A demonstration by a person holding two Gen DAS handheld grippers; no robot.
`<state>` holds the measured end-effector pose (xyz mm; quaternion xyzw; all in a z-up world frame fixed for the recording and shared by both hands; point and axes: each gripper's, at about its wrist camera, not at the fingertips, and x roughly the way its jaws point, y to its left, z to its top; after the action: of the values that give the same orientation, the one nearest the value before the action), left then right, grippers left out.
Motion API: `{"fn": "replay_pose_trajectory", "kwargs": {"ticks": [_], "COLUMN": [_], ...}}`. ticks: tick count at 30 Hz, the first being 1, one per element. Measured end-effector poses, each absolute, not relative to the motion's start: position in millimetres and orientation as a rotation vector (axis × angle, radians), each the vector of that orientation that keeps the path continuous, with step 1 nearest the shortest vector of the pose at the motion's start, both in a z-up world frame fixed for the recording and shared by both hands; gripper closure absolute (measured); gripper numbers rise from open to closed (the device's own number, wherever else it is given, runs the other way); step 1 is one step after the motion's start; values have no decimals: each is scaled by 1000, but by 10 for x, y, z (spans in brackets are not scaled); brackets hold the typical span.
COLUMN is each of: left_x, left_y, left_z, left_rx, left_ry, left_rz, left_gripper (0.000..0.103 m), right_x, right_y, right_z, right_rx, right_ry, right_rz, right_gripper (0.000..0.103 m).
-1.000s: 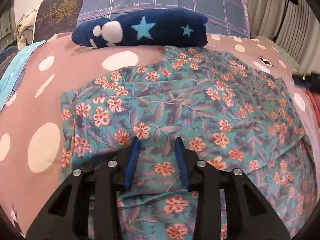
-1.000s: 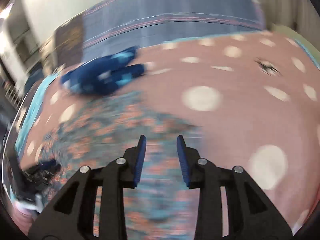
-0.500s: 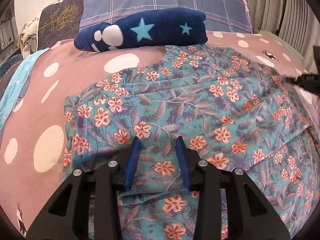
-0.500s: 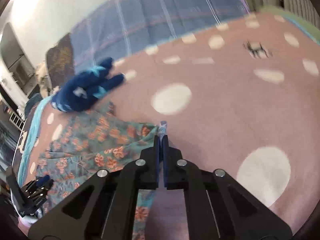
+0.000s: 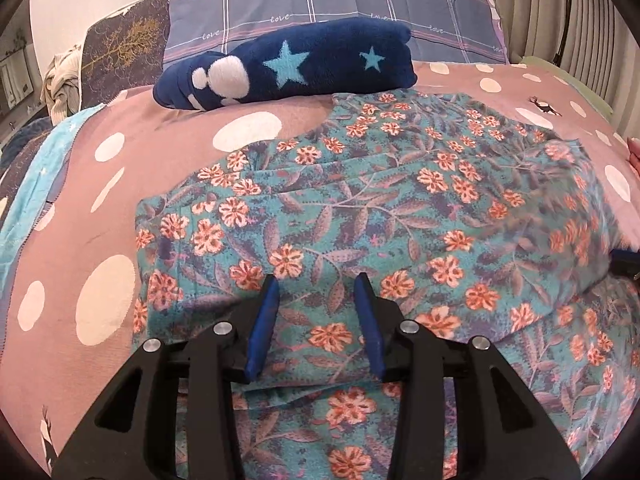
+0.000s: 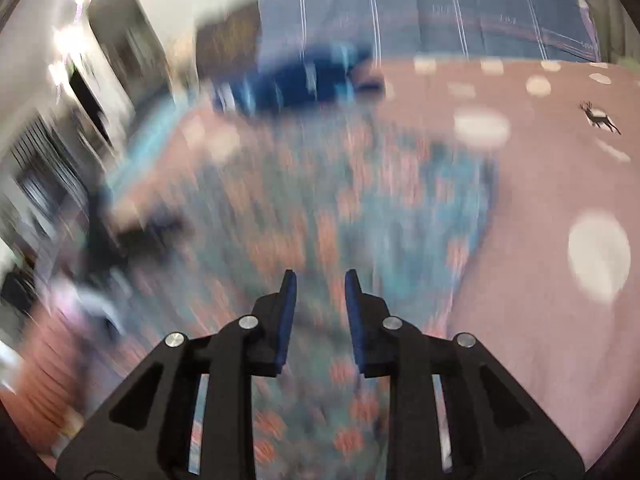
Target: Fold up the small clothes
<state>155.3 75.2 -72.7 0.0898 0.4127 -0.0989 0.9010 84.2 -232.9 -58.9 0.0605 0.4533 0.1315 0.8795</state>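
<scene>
The floral garment [image 5: 360, 216] lies spread on the dotted bedspread [image 5: 80, 208], its long axis running left to right, one layer folded over. The left gripper [image 5: 316, 300] hangs above it, jaws apart, empty. The right gripper [image 6: 318, 296] likewise has its jaws apart; its view is badly blurred.

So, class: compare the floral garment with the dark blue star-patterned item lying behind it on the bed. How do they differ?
The floral garment is teal with orange flowers; the star-patterned item is navy with pale blue stars. The garment lies spread in flat, layered folds; the star item is a thick bundle. The garment sits beneath the left gripper; the star item lies further back by the pillows. Both rest on the spotted pink bedcover.
</scene>
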Motion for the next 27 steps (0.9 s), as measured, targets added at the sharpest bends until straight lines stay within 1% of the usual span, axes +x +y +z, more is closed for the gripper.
{"fn": "replay_pose_trajectory", "kwargs": {"ticks": [1, 2, 3, 6, 9, 10, 11, 13, 15, 16, 18, 19, 20, 24, 27], "left_x": [1550, 1546, 1548, 1555, 1557, 1556, 1557, 1554, 1552, 1547, 1523, 1487, 1390, 885, 456], "left_y": [745, 736, 734, 746, 754, 753, 752, 750, 750, 763, 844, 913, 1034, 1405, 1616], "left_z": [-728, -727, -726, -726, -728, -728, -729, -732, -727, -712, -648, -605, -526, -337, -399], "left_rx": [192, 199, 202, 198, 190, 190, 192, 197, 202, 196, 157, 128, 86, 61, 92], "left_ry": [852, 849, 850, 851, 852, 852, 851, 849, 845, 842, 846, 849, 840, 781, 817], "left_rz": [-198, -193, -190, -191, -194, -194, -193, -190, -179, -176, -184, -185, -188, -226, -275], "left_gripper": [59, 58, 58, 58, 58, 58, 58, 57, 55, 53, 52, 52, 52, 50, 47], "right_x": [806, 700, 650, 538, 417, 376, 335, 294, 325, 328, 434, 474, 466, 257, 9], "right_y": [-2324, -2383, -2457, -2672, -2588, -2557, -2558, -2508, -2380, -2309, -2264, -2270, -2327, -2545, -2688], "right_z": [-764, -874, -883, -821, -828, -810, -767, -678, -572, -557, -662, -769, -866, -799, -778], "right_rx": [78, 66, 104, 235, 157, 148, 166, 207, 188, 146, 97, 75, 93, 183, 238], "right_ry": [985, 912, 896, 897, 897, 891, 881, 861, 825, 826, 880, 921, 918, 890, 876], "right_rz": [209, 220, 230, 171, 144, 137, 147, 186, 214, 199, 154, 124, 136, 153, 181], "right_gripper": [90, 93, 103, 103, 103, 102, 96, 95, 95, 92, 75, 75, 76, 76, 76]}}
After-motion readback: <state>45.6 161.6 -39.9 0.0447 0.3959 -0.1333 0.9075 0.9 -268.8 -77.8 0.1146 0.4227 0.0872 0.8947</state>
